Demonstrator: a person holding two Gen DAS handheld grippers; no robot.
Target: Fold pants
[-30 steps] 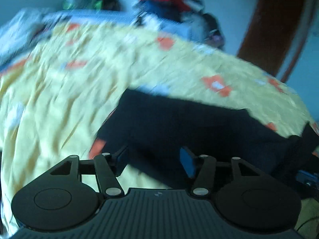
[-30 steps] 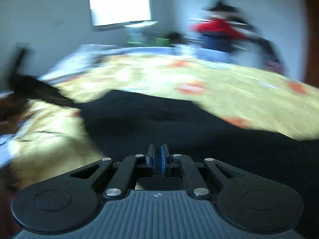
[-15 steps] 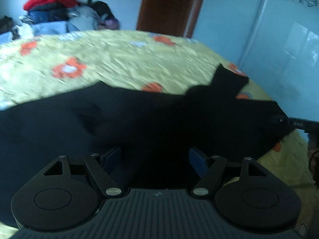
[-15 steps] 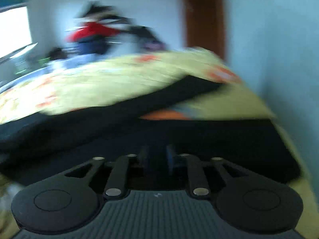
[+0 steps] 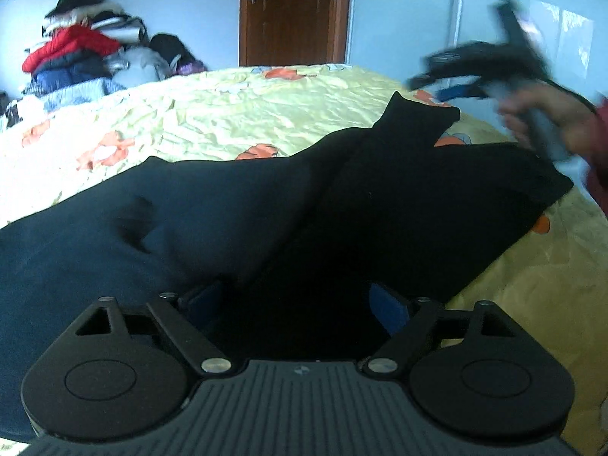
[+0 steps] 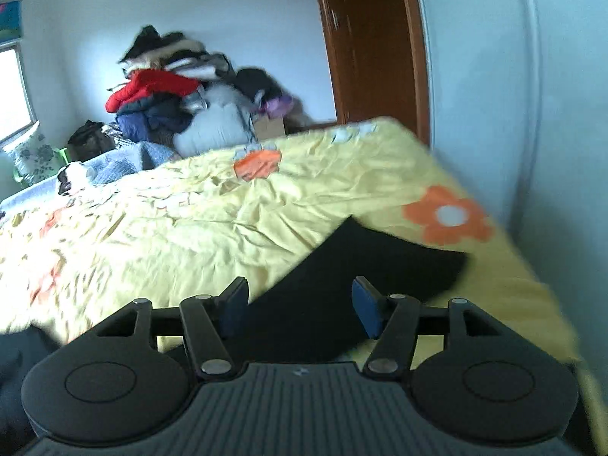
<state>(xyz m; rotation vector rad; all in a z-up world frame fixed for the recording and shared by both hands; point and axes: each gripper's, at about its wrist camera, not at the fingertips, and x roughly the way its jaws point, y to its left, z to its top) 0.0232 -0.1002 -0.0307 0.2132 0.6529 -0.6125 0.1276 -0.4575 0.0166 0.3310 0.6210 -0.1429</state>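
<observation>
Pants [image 5: 380, 205]: black, lying on yellow bed [image 5: 228, 114].
Left gripper [image 5: 296, 304]: fingers just opened wide, cloth probably loose between.
Right gripper [image 6: 300, 307]: fingers just opened, gripping nothing.

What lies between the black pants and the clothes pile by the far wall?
Only bare yellow flowered bedspread between the pants and the clothes pile, in the left wrist view.

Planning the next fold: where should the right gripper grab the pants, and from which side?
Judging by the frames, the loose leg end of the pants near the bed's door-side corner. It lies flat on the yellow sheet with its hem edge free, so come in low from the near side and pinch that edge. The right gripper is open, jaws just widened, nothing pinched.
</observation>
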